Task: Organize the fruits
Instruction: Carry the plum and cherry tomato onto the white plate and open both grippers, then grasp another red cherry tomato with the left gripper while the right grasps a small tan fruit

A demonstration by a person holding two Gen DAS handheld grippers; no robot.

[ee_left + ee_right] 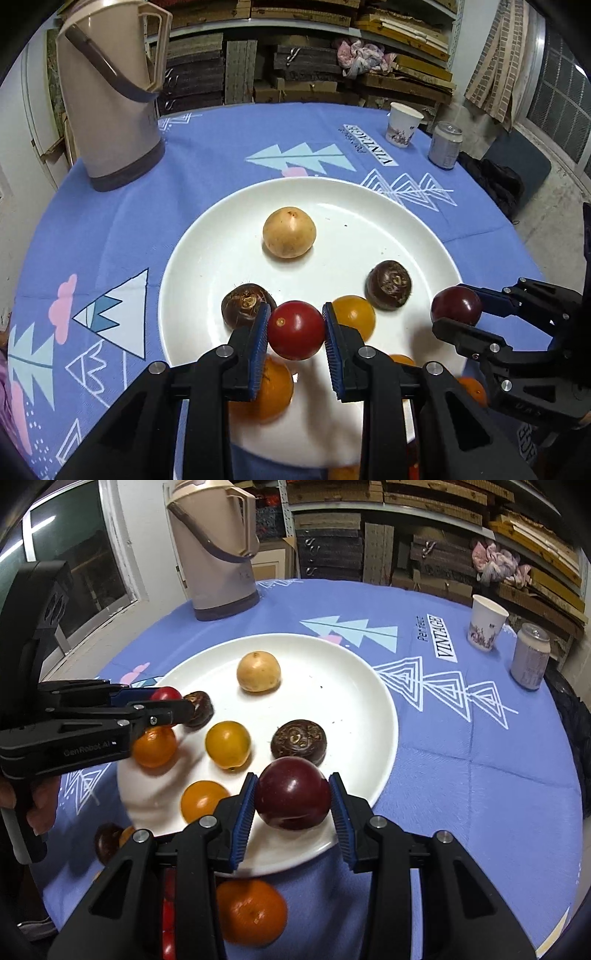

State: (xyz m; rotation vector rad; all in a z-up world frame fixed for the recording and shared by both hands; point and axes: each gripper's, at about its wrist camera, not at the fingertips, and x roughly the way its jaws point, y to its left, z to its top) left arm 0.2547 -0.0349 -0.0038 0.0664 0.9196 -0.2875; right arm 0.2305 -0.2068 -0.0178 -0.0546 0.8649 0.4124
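Left wrist view: a red tomato (295,329) is clamped between the blue pads of the left gripper (295,332), whose fingers (258,350) are drawn in tight against it, above the near part of the white plate (192,258). On the plate a pale yellow fruit (289,232), two dark brown fruits (389,284) and a yellow tomato (356,314) are seen. At the right, a dark red plum (457,305) is carried by the right gripper (458,308).

Right wrist view: the plum (293,793) is gripped on both sides by the right gripper (293,801), fingers (243,812) closed on it, over the plate's near rim (384,716). An orange (251,912) is seen below on the blue-clothed surface (480,775). At the left, the tomato (166,694) is held over the plate's left edge.
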